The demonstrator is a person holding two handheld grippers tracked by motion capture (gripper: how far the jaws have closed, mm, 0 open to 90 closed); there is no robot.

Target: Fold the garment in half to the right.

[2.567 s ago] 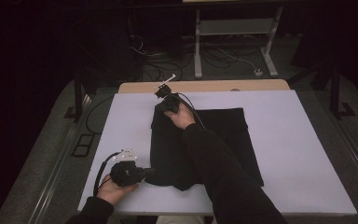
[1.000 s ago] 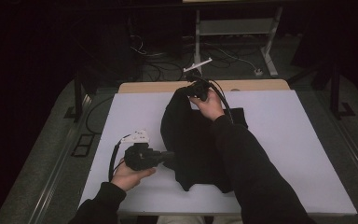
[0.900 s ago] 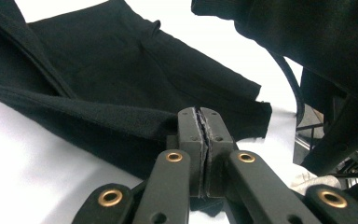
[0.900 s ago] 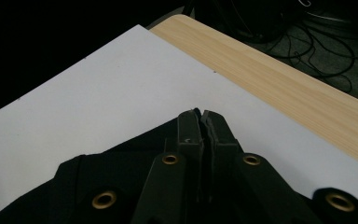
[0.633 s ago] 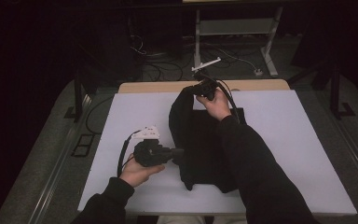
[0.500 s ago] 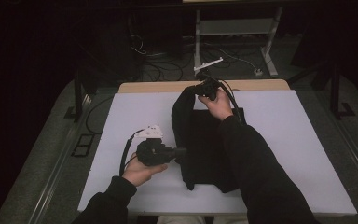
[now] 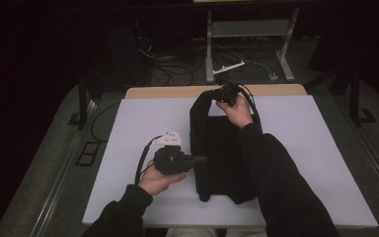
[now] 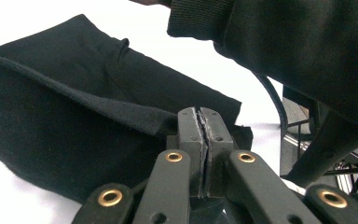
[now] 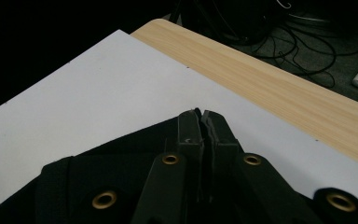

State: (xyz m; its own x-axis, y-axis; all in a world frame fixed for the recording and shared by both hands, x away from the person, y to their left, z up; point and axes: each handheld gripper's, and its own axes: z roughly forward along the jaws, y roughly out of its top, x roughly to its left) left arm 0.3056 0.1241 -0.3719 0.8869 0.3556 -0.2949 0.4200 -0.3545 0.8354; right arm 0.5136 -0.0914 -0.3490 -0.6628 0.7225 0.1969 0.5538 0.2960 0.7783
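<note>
High view first: a black garment point(image 7: 217, 158), soft matte knit, lies on the white sheet covering my table point(image 7: 143, 118), whose wooden edge shows at the far side. At its left edge my left gripper point(image 7: 201, 160) has its jaws pressed together on a fold of the cloth. Further right, at the far end, my right gripper point(image 7: 216, 92) has its jaws clamped on the garment's top edge, lifting it off the table into a draped ridge.

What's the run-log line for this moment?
work: folding black garment | left gripper: shut on garment's left edge | right gripper: shut on garment's far edge, lifted | surface: white table cover
</note>
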